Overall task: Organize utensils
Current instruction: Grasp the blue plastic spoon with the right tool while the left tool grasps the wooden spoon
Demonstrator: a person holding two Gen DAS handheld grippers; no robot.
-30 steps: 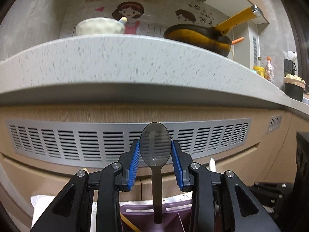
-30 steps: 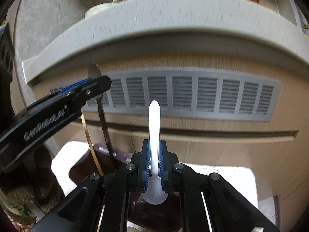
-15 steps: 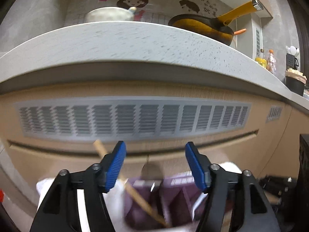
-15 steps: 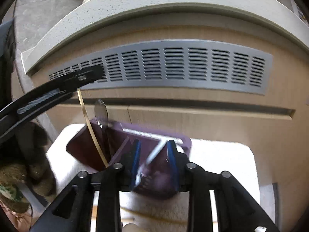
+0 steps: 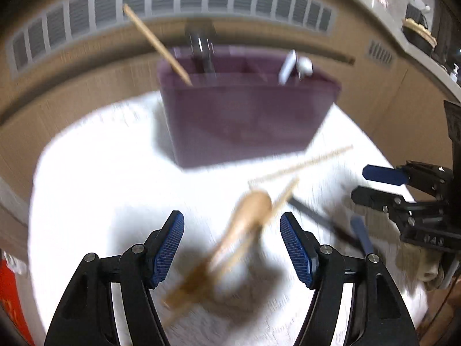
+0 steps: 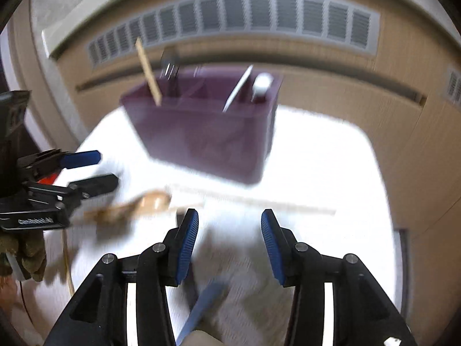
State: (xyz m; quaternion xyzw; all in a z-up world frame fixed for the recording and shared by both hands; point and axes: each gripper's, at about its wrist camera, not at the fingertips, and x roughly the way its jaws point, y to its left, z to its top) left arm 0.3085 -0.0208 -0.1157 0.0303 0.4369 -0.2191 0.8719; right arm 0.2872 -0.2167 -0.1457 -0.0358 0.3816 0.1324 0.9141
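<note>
A purple utensil caddy [image 5: 242,115] stands on a white cloth [image 5: 100,178]; it also shows in the right wrist view [image 6: 207,135]. In it stand a wooden chopstick [image 5: 157,43], a dark metal spoon [image 5: 201,49] and white utensils [image 5: 291,66]. My left gripper [image 5: 232,248] is open and empty above a wooden spoon [image 5: 247,216] and loose chopsticks [image 5: 302,164] on the cloth. My right gripper [image 6: 229,245] is open and empty above a blue-handled utensil [image 6: 201,308].
A wooden cabinet front with a grey vent grille [image 6: 245,17] rises behind the caddy. A dark-handled utensil [image 5: 319,219] lies on the cloth right of the wooden spoon. A red object [image 5: 11,297] sits at the far left edge.
Both grippers let go of their utensils, the metal spoon and the white one, into the caddy. Both have opened, pulled back and tilted down toward the cloth.
</note>
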